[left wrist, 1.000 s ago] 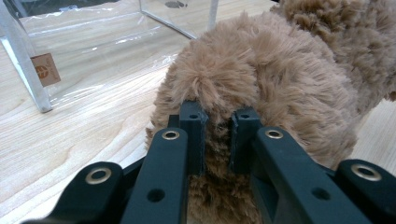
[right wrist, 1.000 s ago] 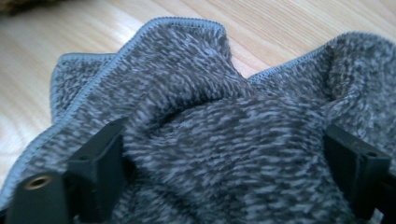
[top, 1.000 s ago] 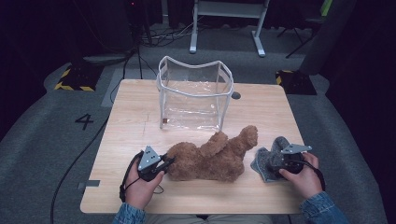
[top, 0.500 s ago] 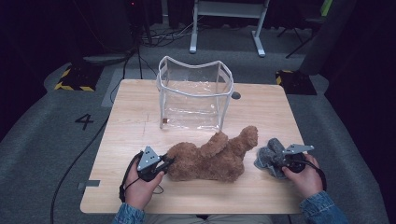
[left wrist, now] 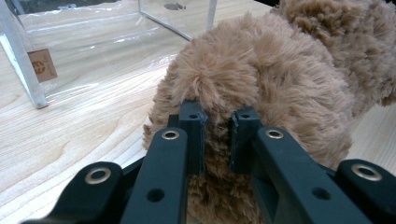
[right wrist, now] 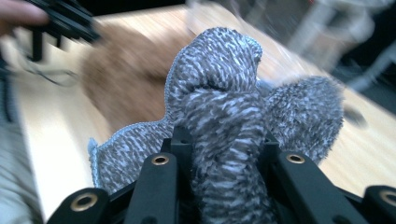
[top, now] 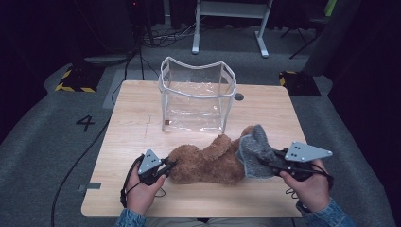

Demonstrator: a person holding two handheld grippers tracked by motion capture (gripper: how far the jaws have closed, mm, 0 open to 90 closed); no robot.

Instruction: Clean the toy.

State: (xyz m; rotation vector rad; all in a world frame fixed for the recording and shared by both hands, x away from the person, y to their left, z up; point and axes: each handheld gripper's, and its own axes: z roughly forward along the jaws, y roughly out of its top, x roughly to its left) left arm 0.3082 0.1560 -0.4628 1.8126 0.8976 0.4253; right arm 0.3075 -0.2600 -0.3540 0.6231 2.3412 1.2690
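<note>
A brown plush toy (top: 208, 163) lies on the wooden table (top: 132, 127), in front of a clear plastic bag. My left gripper (top: 168, 165) is shut on the toy's left end. In the left gripper view the jaws pinch a tuft of the toy's (left wrist: 280, 70) fur, and the gripper (left wrist: 218, 122) sits low on the table. My right gripper (top: 267, 163) has just been closing and now holds a grey fuzzy cloth (top: 253, 151), raised off the table at the toy's right end. The cloth (right wrist: 219, 79) bulges up between that gripper's (right wrist: 224, 140) jaws.
The clear plastic bag (top: 196, 101) stands open-topped at the table's middle back; its wall and tag (left wrist: 42, 65) lie to the left of the toy. A small dark round spot (top: 239, 96) marks the table beside it. Dark floor and cables surround the table.
My right gripper closed on the grey cloth, then rose and moved left with it toward the toy. My left gripper kept still on the toy.
</note>
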